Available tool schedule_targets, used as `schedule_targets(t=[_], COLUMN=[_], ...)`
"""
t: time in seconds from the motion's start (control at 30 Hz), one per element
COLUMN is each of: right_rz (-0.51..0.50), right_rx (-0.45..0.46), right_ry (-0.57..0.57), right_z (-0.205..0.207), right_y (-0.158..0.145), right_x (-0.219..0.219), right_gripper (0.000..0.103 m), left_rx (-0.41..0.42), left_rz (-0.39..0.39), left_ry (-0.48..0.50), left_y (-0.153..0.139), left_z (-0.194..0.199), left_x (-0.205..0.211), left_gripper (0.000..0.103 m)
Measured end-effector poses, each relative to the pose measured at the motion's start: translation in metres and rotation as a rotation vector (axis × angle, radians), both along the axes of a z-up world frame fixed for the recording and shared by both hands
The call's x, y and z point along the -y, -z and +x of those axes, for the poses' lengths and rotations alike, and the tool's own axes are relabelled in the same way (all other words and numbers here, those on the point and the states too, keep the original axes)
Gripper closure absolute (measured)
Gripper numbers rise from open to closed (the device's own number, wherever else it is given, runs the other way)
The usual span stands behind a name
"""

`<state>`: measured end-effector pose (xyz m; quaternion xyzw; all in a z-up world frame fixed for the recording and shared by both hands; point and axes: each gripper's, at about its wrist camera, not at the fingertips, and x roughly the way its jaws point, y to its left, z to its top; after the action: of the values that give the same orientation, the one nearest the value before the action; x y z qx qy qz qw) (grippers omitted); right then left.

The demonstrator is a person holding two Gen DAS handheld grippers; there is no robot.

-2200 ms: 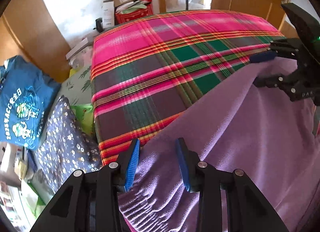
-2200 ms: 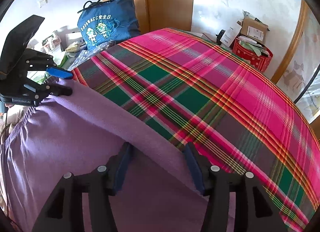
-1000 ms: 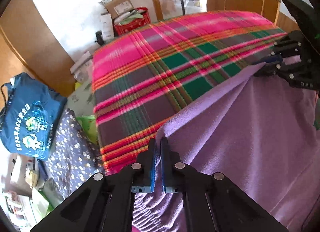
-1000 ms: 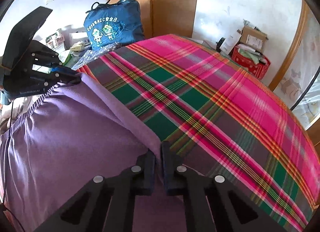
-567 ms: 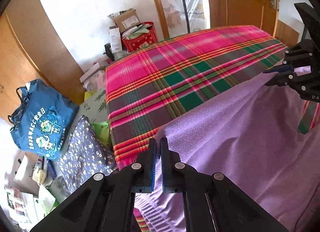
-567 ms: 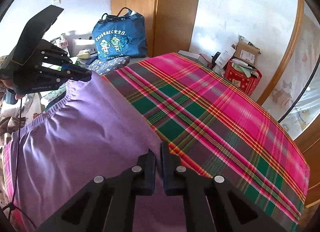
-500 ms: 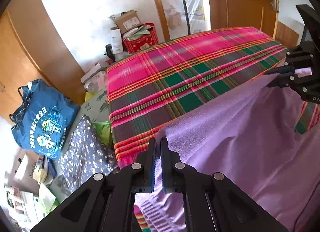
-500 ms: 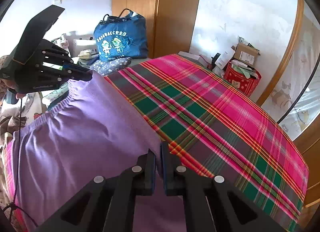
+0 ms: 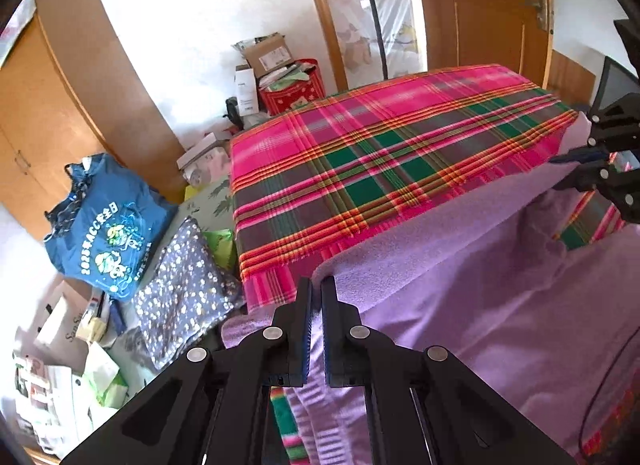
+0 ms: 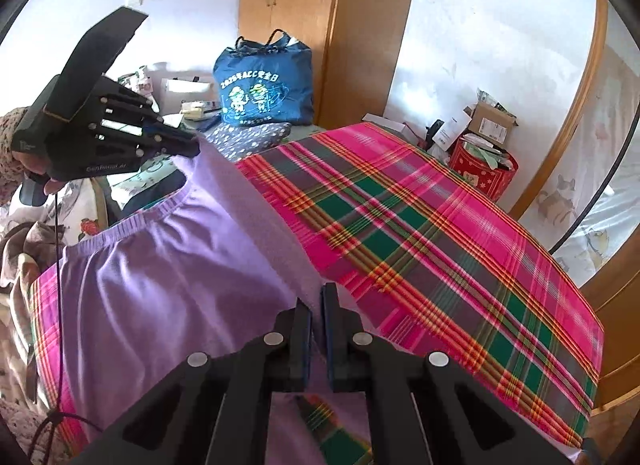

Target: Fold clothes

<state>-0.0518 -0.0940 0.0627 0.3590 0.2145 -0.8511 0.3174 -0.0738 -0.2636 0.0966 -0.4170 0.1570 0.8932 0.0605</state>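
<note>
Purple garment (image 9: pixel 460 305): fleece with a ribbed elastic edge, held up by two corners above the near part of the bed, its top edge stretched in a line between the two tools; the rest hangs and drapes down toward the camera.
Left tool (image 9: pixel 316 285): closed, clamping one top corner of the garment; cloth shows between the blue pads.
Person's hand (image 10: pixel 36 169): grips the left tool's handle, seen at the far left of the right wrist view.
Right tool (image 10: pixel 317 297): closed, pinching the other top corner of the garment; fabric runs into the narrow gap.
Bed (image 9: pixel 380 169): covered by a pink, green and grey plaid blanket, bare beyond the garment.
Blue bag (image 9: pixel 100 225): stands left of the bed, by the wooden wardrobe (image 10: pixel 320 25).
Floral cushion (image 9: pixel 180 297): lies between bag and bed.
Red basket (image 10: pixel 482 173): at the far wall, cardboard box (image 10: pixel 492 121) just behind it.
</note>
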Motion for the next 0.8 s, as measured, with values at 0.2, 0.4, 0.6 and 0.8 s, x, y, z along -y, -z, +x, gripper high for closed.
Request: schedule_targets(t=[0.2, 0.4, 0.6, 0.8], right_rz=[0.003, -0.004, -0.011, -0.013], right_rx=[-0.002, -0.014, -0.021, -0.029], right_ry=[-0.012, -0.031, -0.046, -0.056], right_z=[0.029, 0.056, 0.078, 0.101], right_y=[-0.003, -0.007, -0.01, -0.011], right_x=[0.003, 0.008, 0.012, 0.014], right_gripper=[0.098, 0.098, 0.098, 0.098], left_rx=[-0.003, -0.018, -0.026, -0.041], left_rz=[0.005, 0.013, 0.03, 0.048], left_ry=[-0.014, -0.037, -0.056, -0.068], left_y=[-0.007, -0.012, -0.012, -0.011], left_z=[0.028, 0.05, 0.069, 0.091], left_x=[0.001, 0.004, 0.01, 0.011], left_gripper=[0.098, 0.098, 0.099, 0.098])
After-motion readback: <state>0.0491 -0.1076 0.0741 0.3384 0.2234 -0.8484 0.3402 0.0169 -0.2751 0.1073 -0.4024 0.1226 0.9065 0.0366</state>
